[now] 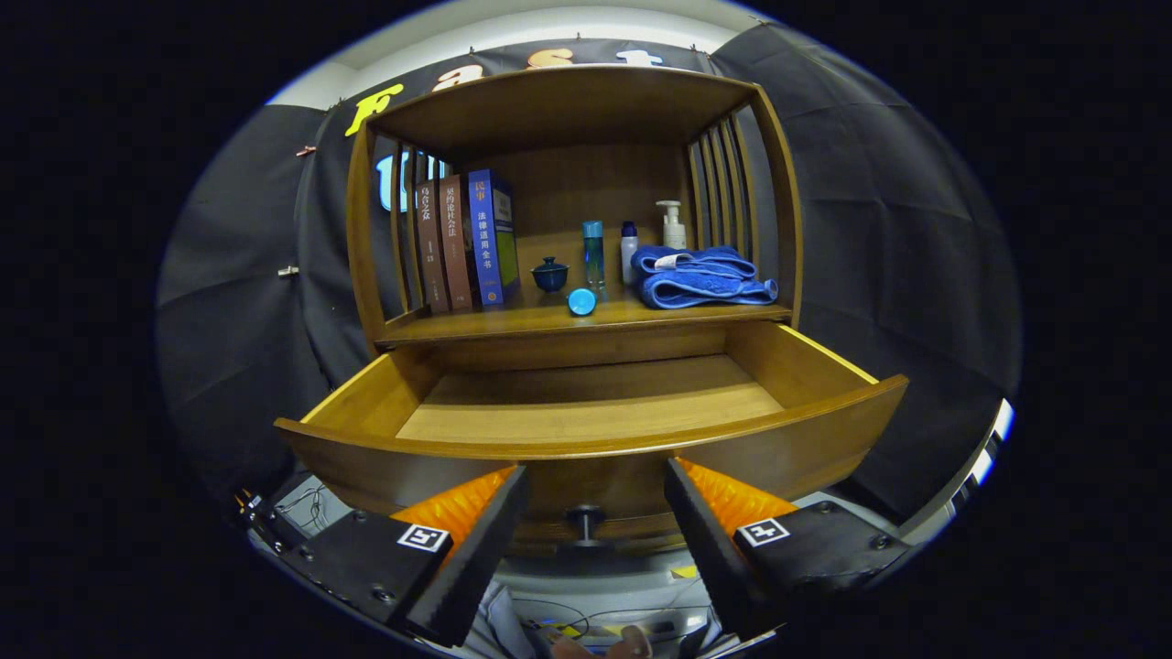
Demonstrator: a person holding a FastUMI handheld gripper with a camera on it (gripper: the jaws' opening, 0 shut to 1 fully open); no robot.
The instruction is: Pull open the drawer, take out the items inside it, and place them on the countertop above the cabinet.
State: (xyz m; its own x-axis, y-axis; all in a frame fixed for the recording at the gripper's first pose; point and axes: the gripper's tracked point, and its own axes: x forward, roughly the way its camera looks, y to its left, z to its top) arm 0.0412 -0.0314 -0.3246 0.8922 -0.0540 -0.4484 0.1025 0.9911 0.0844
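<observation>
The drawer (586, 416) stands pulled well out of the cabinet (568, 110), its curved front rim just ahead of the gripper (593, 499) and its wooden floor showing bare from side wall to side wall. The fingers are spread wide and grip nothing; the drawer's knob (584, 520) sits in the gap between them, touching neither. The drawer's front runs broader than the span of the fingers, so its rim sticks out past both. Above the drawer the countertop (549, 322) carries a row of things: three upright books (467, 240) against the left slats, a small lidded cup (549, 274), a round blue cap (581, 301) near the front edge, a tall blue bottle (594, 254), a smaller white bottle (628, 252), a pump bottle (673, 226) at the back, and a folded blue towel (700, 275) against the right slats. Free shelf edge shows in front of the books and between the cap and the towel. The top board leaves tall open room over the bottles.
</observation>
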